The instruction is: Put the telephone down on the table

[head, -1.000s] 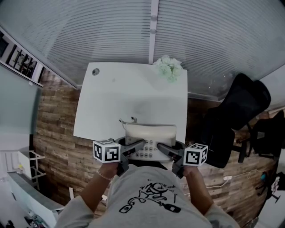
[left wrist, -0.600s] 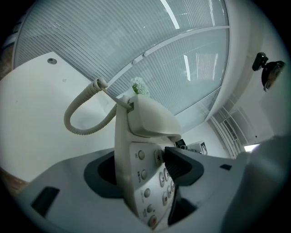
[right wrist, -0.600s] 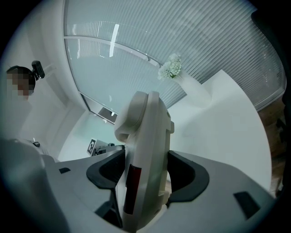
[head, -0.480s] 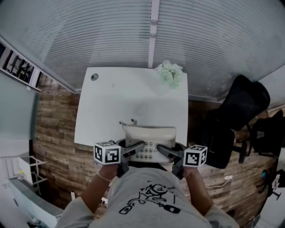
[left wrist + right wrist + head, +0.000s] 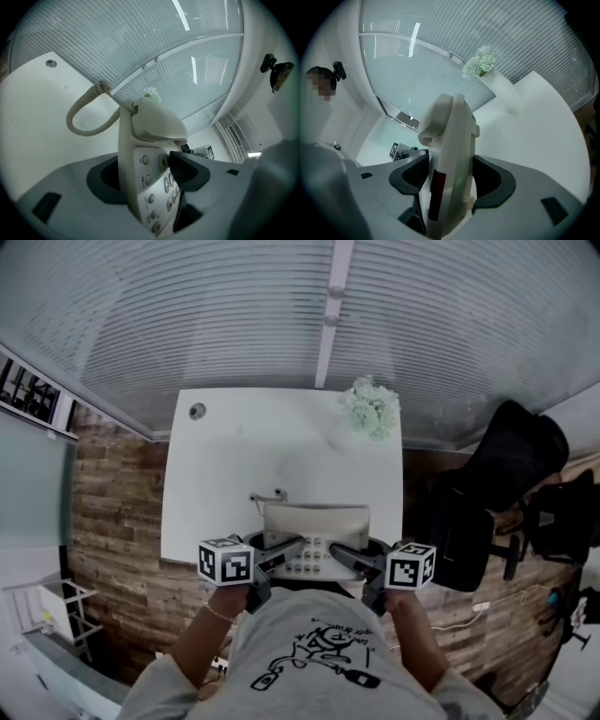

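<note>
Step in hand: carrying the telephone [image 5: 316, 532] in over the near edge of the table [image 5: 234, 456]; set-down not yet done, as I judge it.
Left gripper [image 5: 284, 552]: clenched on the telephone's left side, one pad on the keypad face, the other under the base.
Right gripper [image 5: 345, 555]: clenched on the telephone's right side, a pad on either face.
Telephone position: between the two grippers, before the person's chest, at the table's near edge; contact with the top cannot be told.
Method: advance both grippers together and level until the whole base is over bare white top. Stay well short of the flowers [image 5: 372, 409]. Lower evenly, base flat, and let go only once it rests.
Watch: coiled cord [image 5: 84, 123] should not end up under the base.
Appearance: cream-white desk set, handset [image 5: 157, 123] on its cradle, round grey keys, one reddish key lowest, cord looping off the far left corner.
</note>
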